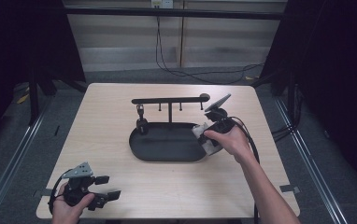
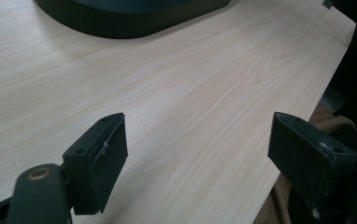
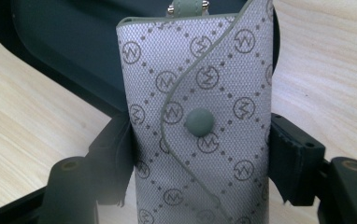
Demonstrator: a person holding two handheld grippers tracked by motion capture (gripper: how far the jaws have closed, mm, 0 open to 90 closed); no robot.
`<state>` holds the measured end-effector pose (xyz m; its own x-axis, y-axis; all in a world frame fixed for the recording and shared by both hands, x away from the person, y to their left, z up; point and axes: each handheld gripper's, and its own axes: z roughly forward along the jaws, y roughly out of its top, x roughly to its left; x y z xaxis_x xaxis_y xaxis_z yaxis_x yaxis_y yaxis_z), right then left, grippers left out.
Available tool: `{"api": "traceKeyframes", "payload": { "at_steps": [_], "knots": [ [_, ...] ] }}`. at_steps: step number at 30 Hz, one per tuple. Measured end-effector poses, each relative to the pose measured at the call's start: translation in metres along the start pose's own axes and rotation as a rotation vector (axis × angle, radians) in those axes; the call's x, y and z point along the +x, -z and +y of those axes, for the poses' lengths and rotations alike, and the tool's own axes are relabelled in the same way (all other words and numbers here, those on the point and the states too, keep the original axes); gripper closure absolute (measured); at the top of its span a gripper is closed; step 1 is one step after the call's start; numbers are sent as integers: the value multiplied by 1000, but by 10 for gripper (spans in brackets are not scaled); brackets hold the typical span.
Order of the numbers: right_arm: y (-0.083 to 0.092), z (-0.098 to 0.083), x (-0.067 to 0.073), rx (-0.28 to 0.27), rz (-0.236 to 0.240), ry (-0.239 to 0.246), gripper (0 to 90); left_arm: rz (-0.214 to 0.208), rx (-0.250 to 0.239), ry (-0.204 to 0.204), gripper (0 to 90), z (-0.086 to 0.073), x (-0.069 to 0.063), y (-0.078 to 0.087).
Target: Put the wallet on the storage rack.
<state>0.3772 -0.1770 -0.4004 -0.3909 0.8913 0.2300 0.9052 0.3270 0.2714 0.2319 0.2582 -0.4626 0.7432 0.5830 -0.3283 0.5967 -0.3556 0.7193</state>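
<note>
My right gripper [image 3: 200,154] is shut on a grey patterned key pouch [image 3: 200,121] with a green snap button, its pads pressing on both sides. In the high view the right gripper [image 1: 209,137] holds the pouch [image 1: 199,131] at the right end of a black oval tray [image 1: 167,156]. A black hanger stand [image 1: 169,100] rises from the tray, and a small dark item [image 1: 141,123] hangs from its left hook. My left gripper [image 1: 109,186] rests at the table's near left corner. Its jaws [image 2: 197,154] stand open over bare wood with nothing between them.
The light wooden table [image 1: 111,140] has bare room in front of and to the left of the tray [image 2: 134,18]. Its near edge runs close beside the left gripper. Cables lie on the floor behind and to the right of the table.
</note>
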Motion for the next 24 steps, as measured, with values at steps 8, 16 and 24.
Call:
{"api": "traceKeyframes", "payload": {
  "at_steps": [8,16,24],
  "knots": [
    [-7,5,-8,-28,32,-39,321,1,7,5,197,0,1,-1],
    [-15,8,-12,-51,60,-59,321,0,8,4,198,0,1,-1],
    [-21,10,-13,-65,68,-76,321,-7,9,-14,197,0,-2,-1]
  ]
}}
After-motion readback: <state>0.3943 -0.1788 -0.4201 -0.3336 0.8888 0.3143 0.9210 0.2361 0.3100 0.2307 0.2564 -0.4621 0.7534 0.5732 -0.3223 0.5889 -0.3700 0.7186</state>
